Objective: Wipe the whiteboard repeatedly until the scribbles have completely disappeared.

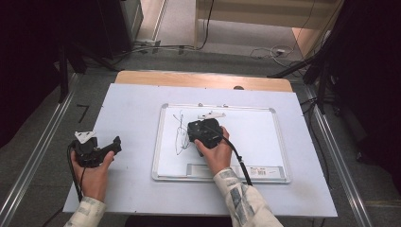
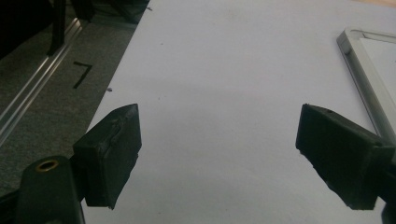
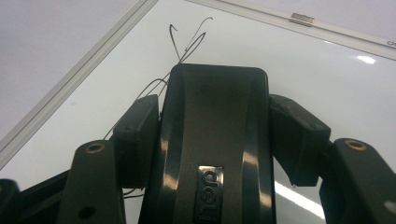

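Note:
A white whiteboard [image 1: 257, 135] in a silver frame lies in the middle of the table, with thin black scribbles [image 1: 179, 135] on its left part. My right gripper [image 1: 197, 132] hangs over the board just right of the scribbles. It is shut on a black board eraser [image 3: 215, 140], with one pad [image 3: 137, 135] pressing on each long side. The scribbles [image 3: 187, 42] lie just ahead of the eraser's front end. My left gripper [image 1: 105, 144] rests near the table's left edge. Its jaws stand wide apart in the left gripper view [image 2: 219, 140], with bare table between them.
A pale sheet [image 1: 132, 109] covers the table, and a strip of wood shows at the far edge. The whiteboard's frame corner [image 2: 364, 79] lies to the right of the left gripper. Grey floor with metal rails [image 1: 38, 156] flanks the table. Cables lie on the floor beyond.

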`<state>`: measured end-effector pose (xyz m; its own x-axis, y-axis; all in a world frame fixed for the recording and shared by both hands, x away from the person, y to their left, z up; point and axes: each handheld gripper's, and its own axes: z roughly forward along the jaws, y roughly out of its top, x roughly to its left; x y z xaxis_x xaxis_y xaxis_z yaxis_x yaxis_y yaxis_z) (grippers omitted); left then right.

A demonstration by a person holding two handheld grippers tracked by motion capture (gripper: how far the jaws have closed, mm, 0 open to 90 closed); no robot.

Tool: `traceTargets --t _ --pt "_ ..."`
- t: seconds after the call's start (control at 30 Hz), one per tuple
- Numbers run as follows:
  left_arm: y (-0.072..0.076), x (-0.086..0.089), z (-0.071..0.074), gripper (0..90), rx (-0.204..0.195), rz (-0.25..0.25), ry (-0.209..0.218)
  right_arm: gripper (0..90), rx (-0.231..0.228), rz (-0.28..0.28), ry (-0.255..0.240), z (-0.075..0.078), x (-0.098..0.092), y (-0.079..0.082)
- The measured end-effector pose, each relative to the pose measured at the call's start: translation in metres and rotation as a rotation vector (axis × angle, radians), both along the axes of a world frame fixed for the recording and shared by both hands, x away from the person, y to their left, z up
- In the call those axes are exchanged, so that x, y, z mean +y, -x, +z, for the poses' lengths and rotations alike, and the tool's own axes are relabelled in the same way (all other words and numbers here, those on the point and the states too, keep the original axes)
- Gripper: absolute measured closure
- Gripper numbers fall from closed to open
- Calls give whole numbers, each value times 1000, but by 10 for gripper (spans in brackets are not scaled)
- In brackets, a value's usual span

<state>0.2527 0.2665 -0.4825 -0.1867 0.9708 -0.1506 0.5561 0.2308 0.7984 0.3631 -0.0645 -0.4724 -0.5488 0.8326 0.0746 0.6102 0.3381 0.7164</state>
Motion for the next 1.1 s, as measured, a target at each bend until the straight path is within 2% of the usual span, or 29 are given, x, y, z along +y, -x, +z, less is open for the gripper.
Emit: traceTargets --t 0.2,0.47,0.63,0.7,0.8,1.1 --pt "0 1 0 149 0 -2 2 356 4 -3 8 -2 4 -5" --pt "1 1 0 149 0 -2 0 356 -3 20 15 -3 16 -5" --pt "1 1 0 149 -1 -1 2 356 2 36 20 -9 25 -5" --pt "1 2 0 149 -1 1 3 355 1 45 37 -13 30 -5" --pt "1 2 0 149 -4 2 2 356 -32 50 63 -15 34 -3" --pt "1 1 0 149 -2 -3 -1 363 -45 54 78 -16 37 1"
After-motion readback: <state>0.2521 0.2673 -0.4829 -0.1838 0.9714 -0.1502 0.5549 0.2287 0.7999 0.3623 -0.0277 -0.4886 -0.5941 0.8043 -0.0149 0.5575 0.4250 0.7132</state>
